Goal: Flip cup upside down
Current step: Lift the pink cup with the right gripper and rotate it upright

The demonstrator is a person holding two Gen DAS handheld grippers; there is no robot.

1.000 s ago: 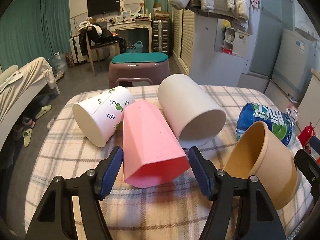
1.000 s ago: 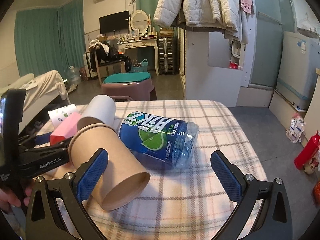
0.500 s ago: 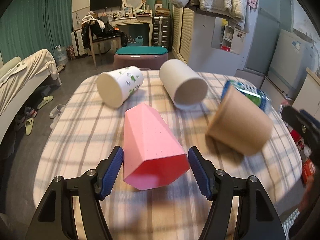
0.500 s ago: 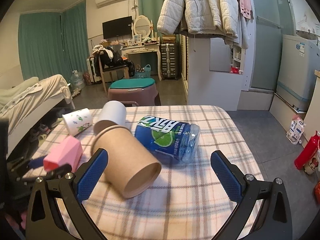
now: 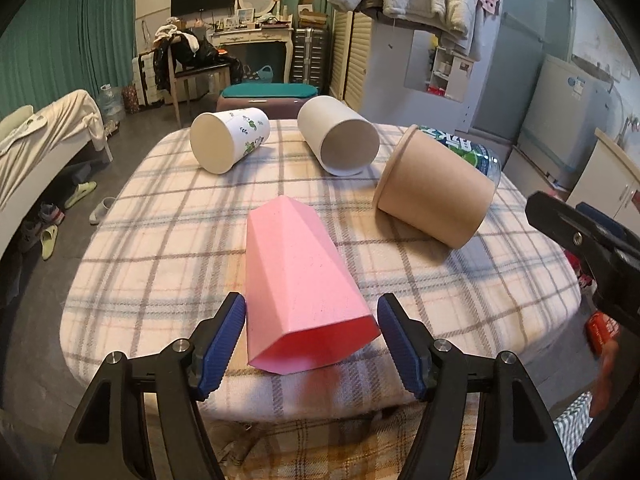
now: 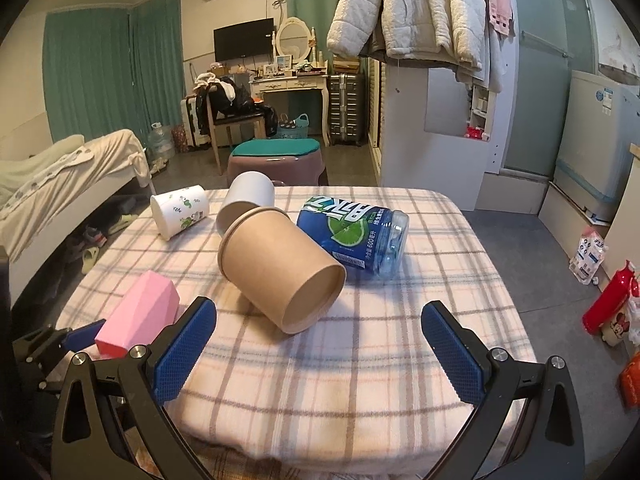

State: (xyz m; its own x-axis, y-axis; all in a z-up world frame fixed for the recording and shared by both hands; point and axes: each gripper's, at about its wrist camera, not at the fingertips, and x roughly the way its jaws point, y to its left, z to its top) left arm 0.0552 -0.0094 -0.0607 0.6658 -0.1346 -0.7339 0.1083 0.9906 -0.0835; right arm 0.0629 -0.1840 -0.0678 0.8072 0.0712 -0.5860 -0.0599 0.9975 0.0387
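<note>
A pink faceted cup (image 5: 298,280) lies on its side on the plaid table, mouth toward me; it also shows in the right wrist view (image 6: 138,312). My left gripper (image 5: 312,344) is open, its blue pads on either side of the cup's mouth end, small gaps showing. A brown paper cup (image 6: 280,268) lies on its side mid-table, also seen in the left wrist view (image 5: 434,192). My right gripper (image 6: 318,352) is open and empty, in front of the brown cup and apart from it.
A white cup with green leaf print (image 5: 228,140) and a plain white cup (image 5: 338,140) lie on their sides at the far end. A blue lime-drink bottle (image 6: 354,236) lies behind the brown cup. The plaid table's near edge (image 6: 320,444) lies just ahead of both grippers.
Both grippers have pulled back toward the near table edge. The pink cup has stayed between the left pads and come back with them. The brown cup now lies farther from the right gripper.
</note>
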